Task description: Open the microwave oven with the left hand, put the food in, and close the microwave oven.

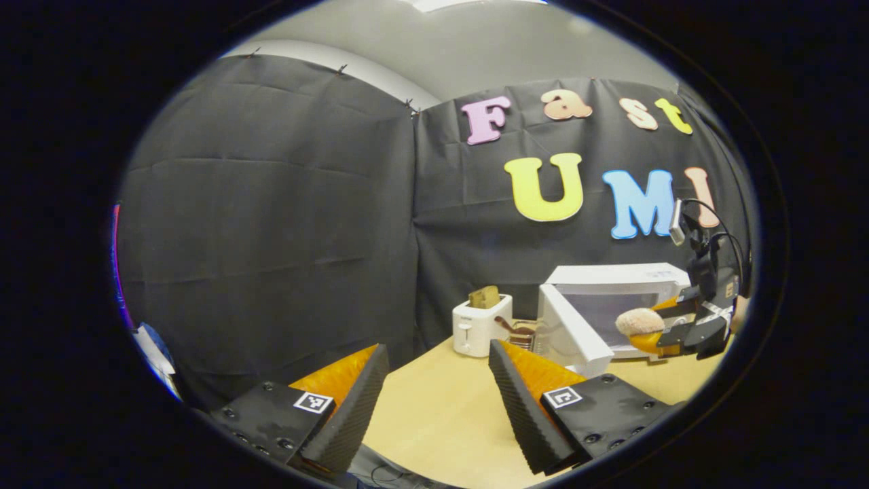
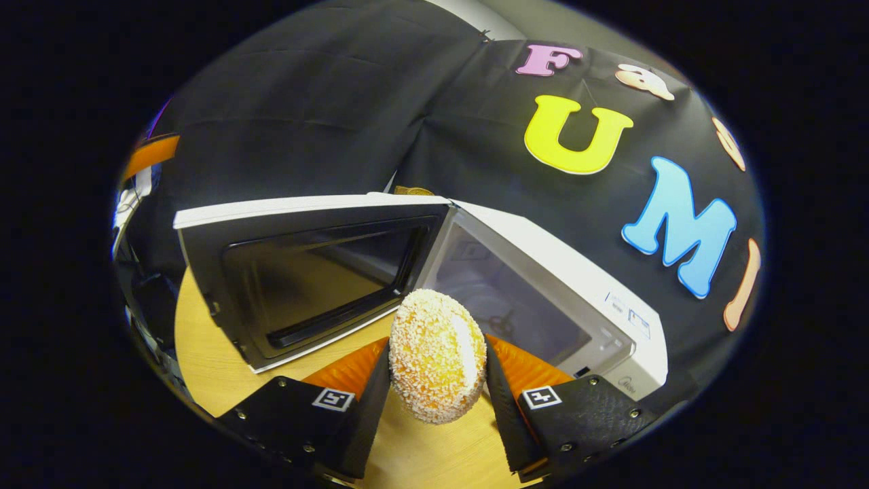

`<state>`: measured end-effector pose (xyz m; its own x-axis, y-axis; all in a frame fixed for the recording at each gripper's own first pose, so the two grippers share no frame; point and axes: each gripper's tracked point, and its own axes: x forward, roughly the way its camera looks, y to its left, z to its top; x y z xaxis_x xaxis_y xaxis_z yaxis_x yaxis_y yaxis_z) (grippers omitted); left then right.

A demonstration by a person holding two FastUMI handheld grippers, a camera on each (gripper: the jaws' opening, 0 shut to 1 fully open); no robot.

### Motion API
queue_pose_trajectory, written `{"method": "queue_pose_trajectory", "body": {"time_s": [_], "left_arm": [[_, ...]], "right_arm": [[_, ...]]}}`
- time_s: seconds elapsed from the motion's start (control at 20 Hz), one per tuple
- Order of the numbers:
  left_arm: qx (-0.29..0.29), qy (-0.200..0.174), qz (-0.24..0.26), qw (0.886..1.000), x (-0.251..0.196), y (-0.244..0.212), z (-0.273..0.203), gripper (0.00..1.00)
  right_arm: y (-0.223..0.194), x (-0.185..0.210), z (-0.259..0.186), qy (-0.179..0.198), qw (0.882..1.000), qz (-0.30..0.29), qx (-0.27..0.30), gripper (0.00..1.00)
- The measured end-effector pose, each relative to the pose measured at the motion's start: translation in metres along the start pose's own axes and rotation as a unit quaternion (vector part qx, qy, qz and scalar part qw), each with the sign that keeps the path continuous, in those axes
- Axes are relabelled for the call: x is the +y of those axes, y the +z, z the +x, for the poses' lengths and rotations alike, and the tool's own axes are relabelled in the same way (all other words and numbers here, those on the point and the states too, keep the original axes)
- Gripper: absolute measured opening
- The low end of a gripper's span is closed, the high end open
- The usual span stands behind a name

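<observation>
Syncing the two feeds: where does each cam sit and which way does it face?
Left gripper view: rides the left gripper, jaws apart and empty, looking across the wooden table at the toaster, the open microwave oven and the right gripper.
Right gripper view: rides the right gripper, facing the microwave's open door and cavity, jaws pressing a crumb-coated bun.
Shared: microwave, bun, table.
</observation>
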<state>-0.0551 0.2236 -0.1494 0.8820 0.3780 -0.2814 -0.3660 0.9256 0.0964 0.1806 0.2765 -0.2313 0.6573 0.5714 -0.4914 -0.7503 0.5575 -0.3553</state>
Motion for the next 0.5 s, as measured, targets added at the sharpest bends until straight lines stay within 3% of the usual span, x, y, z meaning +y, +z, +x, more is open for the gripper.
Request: {"method": "queue_pose_trajectory", "body": {"time_s": [0.1, 0.45, 0.5], "left_arm": [[0.013, 0.002, 0.0, 1.0, 0.01, -0.009, 0.006, 0.94], [0.04, 0.007, 0.002, 0.999, 0.027, -0.025, 0.03, 1.0], [0.039, 0.006, 0.002, 0.999, 0.027, -0.026, 0.033, 0.97]], "right_arm": [[0.003, -0.008, 0.023, -0.014, 1.0, -0.016, -0.005, 0.75], [-0.02, -0.043, 0.111, -0.067, 0.997, -0.043, 0.014, 0.75], [-0.026, -0.047, 0.122, -0.073, 0.996, -0.046, 0.02, 0.75]]}}
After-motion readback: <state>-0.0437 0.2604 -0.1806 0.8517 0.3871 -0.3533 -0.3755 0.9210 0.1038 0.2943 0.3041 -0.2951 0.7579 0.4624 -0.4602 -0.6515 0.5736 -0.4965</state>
